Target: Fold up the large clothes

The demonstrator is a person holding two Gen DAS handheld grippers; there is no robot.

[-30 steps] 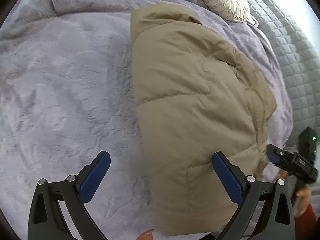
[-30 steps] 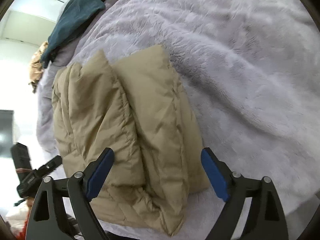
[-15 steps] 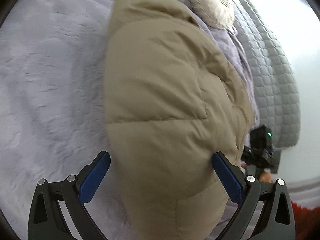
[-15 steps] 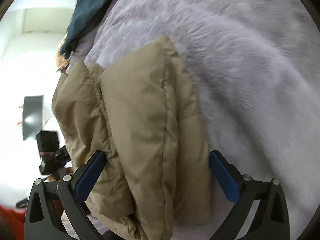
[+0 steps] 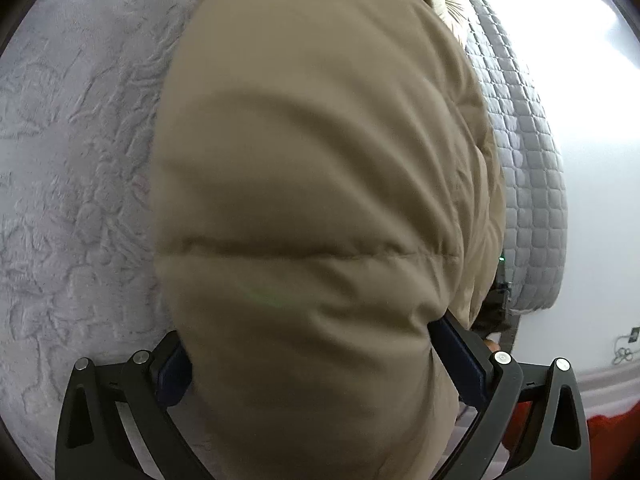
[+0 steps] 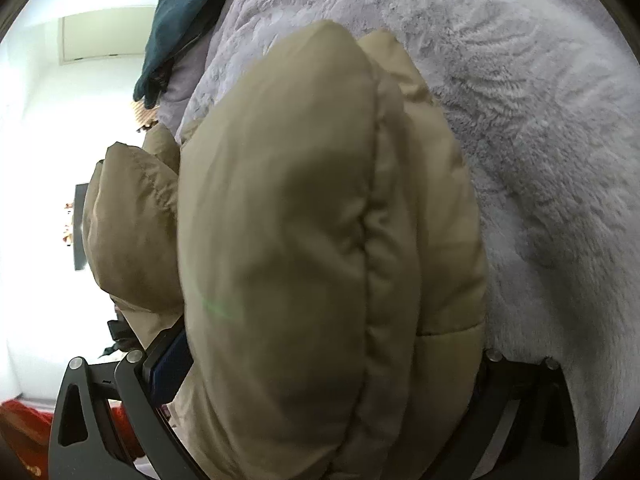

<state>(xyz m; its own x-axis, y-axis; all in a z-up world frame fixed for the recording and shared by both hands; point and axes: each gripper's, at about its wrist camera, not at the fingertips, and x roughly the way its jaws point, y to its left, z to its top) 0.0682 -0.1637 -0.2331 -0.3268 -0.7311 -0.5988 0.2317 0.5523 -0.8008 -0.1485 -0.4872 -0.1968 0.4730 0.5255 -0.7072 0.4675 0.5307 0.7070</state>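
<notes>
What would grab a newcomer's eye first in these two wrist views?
The puffy tan jacket, folded and bulging, fills the middle of both views and lies on the pale grey fleece blanket. It sits between the wide-spread jaws of the left gripper and the right gripper; whether the pads press on it cannot be told. A dark teal garment lies at the bed's far edge.
</notes>
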